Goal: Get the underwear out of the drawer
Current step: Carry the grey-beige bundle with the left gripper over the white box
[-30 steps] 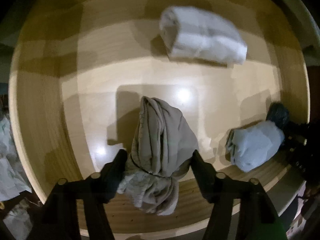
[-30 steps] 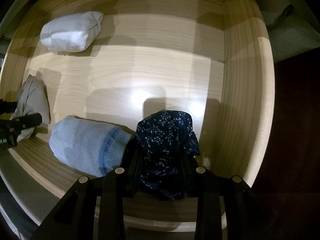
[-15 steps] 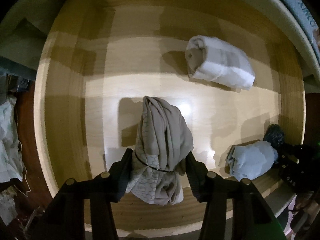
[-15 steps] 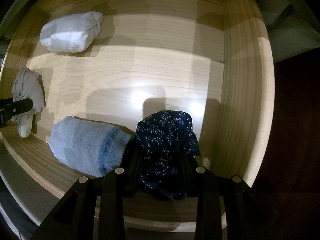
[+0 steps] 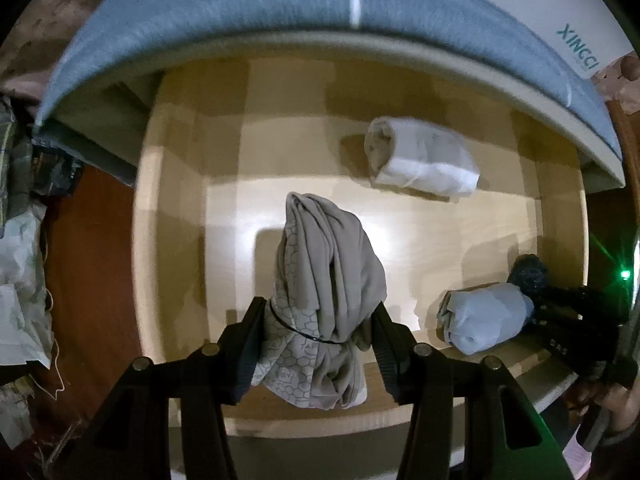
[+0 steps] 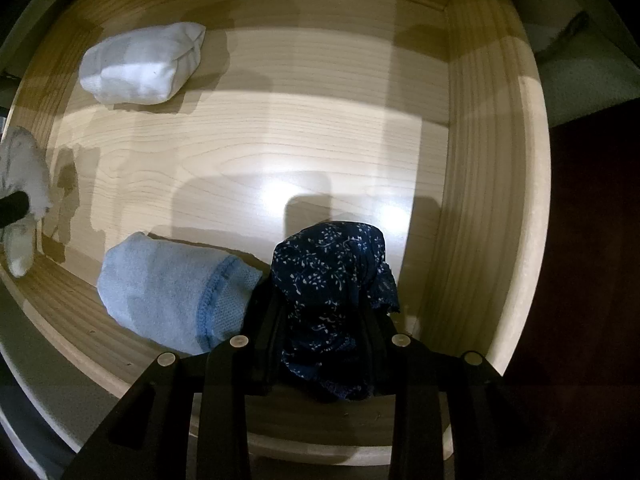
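1. Left wrist view: the left gripper is pointing straight down into the wooden drawer, and its black fingers are pressing from both sides on a beige underwear bundle.
2. The bundle is hanging from the fingers as soft, folded cloth with a honeycomb print on its lower part and a thin dark band running around its waist.
3. Ahead of the fingertips and to their right, a white rolled piece is lying on the smooth, pale, glossy drawer floor.
4. Far to the right of the fingers, a light-blue roll is lying by the near wall, touching the right gripper and the dark cloth it is holding.
5. Beyond the drawer, a grey-blue padded edge is curving across the top.
6. Right wrist view: the right gripper is aiming straight down, its fingers clamping narrowly on a navy underwear piece with a small white floral print and a lacy hem.
7. Just left of those fingers, touching them, the light-blue roll is showing a knitted texture and a blue stitched seam.
8. Far ahead to the left, the white rolled piece is sitting near the back wall.
9. At the far left edge, the beige underwear bundle is hanging in the left gripper's finger.
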A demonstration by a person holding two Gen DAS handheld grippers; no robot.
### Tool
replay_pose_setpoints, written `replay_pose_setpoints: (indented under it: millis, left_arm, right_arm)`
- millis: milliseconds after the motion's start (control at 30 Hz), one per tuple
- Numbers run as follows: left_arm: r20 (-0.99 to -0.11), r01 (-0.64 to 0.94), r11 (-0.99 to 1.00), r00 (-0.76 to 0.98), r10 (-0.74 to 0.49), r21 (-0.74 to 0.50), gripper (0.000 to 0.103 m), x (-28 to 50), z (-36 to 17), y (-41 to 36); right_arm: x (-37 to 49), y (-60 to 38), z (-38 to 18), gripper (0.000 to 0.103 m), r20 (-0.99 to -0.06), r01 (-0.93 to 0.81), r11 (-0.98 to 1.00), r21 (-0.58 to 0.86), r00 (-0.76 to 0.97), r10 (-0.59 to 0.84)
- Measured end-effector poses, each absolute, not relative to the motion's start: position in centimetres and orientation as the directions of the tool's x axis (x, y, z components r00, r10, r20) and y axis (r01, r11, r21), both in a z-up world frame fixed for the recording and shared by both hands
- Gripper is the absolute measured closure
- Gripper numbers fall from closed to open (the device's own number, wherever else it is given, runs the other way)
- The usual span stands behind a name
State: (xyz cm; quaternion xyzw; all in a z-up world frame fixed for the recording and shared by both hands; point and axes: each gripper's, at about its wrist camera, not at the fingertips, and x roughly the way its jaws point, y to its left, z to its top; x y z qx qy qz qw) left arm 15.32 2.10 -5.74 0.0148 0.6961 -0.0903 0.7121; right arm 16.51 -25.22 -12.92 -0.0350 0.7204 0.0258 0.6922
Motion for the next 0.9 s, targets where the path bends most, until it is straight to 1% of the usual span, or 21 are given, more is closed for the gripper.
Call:
replay_pose_setpoints:
  millis: [267, 533, 667, 900]
  left_arm:
    - [-0.989, 0.162, 0.982, 0.094, -0.112, -0.096, 0.052, 15.0, -1.9, 2.7]
    - [-0.969, 0.166, 0.976, 0.178, -0.171, -0.142, 0.052, 14.9, 2.6, 2.5]
    - [-0.954, 0.172, 0.972, 0.228, -0.197, -0.16, 0.052, 15.2, 5.6, 2.5]
    - [-0.915, 0.19, 0.969, 0.342, -0.214, -0.155, 0.052, 16.4, 12.0, 3.0]
  right_arm:
    - [16.6, -25.4, -13.0, 0.074, -0.999, -0.086, 0.996, -0.012, -0.04, -0.016]
    - [16.8, -25.7, -13.0, 0.074, -0.999, -0.088, 0.996, -0.021, -0.045, -0.025]
    - [16.8, -25.7, -12.9, 0.074, -0.999, -0.085, 0.996, -0.021, -0.044, -0.025]
    - [16.8, -25.7, -12.8, 0.074, -0.999, -0.085, 0.996, -0.023, -0.042, -0.026]
